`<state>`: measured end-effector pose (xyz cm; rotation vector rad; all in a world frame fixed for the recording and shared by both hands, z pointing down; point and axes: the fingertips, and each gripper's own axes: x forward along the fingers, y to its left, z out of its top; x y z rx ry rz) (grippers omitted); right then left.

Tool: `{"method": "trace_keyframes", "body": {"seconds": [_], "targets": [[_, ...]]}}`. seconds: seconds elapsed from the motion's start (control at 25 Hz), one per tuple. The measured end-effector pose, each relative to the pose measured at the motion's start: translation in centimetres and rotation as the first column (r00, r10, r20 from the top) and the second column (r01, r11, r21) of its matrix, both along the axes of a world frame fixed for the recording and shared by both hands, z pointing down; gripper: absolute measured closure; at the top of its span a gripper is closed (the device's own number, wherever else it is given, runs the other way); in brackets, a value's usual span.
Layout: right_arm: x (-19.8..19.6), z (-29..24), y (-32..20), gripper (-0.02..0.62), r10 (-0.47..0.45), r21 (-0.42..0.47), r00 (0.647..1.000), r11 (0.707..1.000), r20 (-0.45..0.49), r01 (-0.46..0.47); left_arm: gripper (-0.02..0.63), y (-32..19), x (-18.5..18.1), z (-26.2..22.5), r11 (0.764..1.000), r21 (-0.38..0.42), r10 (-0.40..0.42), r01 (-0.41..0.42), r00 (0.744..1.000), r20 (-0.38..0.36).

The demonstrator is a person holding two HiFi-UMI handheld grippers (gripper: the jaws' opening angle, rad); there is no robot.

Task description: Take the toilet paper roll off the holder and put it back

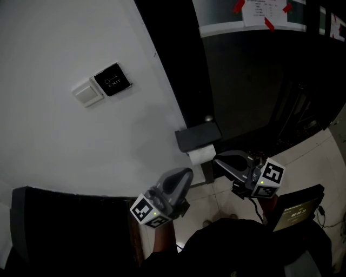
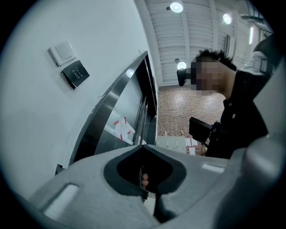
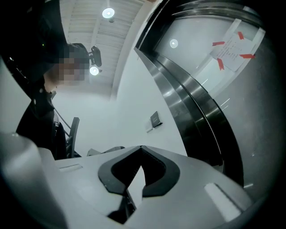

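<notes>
In the head view a white toilet paper roll point(image 1: 201, 156) hangs under a black holder point(image 1: 198, 136) fixed at the wall's corner. My right gripper point(image 1: 216, 159) is shut and empty, its tips just right of the roll, close to it. My left gripper point(image 1: 187, 173) is also shut and empty, below and left of the roll, pointing up toward it. The left gripper view shows closed grey jaws point(image 2: 143, 146) aimed up along the wall. In the right gripper view the closed jaws point(image 3: 141, 147) also hold nothing; the roll is not in either gripper view.
A black exit button point(image 1: 112, 80) and a white switch point(image 1: 88, 93) sit on the white wall. A dark glass door with a taped paper notice point(image 1: 262, 12) stands to the right. A dark screen device point(image 1: 298, 208) lies low right on the tiled floor point(image 1: 319, 157).
</notes>
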<state>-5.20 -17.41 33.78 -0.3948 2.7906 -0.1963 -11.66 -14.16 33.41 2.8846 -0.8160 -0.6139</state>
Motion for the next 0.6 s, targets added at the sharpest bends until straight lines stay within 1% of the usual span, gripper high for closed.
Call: {"method": "trace_keyframes", "body": {"seconds": [0.16, 0.32, 0.44, 0.6], "targets": [[-0.10, -0.63, 0.13, 0.594, -0.003, -0.006, 1.000, 1.000, 0.021, 0.003, 0.605, 0.09, 0.04, -0.11, 1.000, 0.001, 0.004, -0.004, 1.000, 0.002], [-0.01, -0.03, 0.01, 0.594, 0.008, -0.001, 1.000, 1.000, -0.003, -0.008, 0.606, 0.08, 0.03, -0.06, 1.000, -0.002, 0.008, -0.008, 1.000, 0.004], [-0.11, -0.35, 0.13, 0.594, 0.005, -0.008, 1.000, 1.000, 0.009, -0.005, 0.606, 0.11, 0.07, 0.02, 1.000, -0.005, 0.012, -0.012, 1.000, 0.005], [0.04, 0.11, -0.04, 0.594, 0.017, -0.009, 1.000, 1.000, -0.008, -0.017, 0.606, 0.05, 0.12, -0.04, 1.000, -0.002, 0.019, -0.019, 1.000, 0.003]]}}
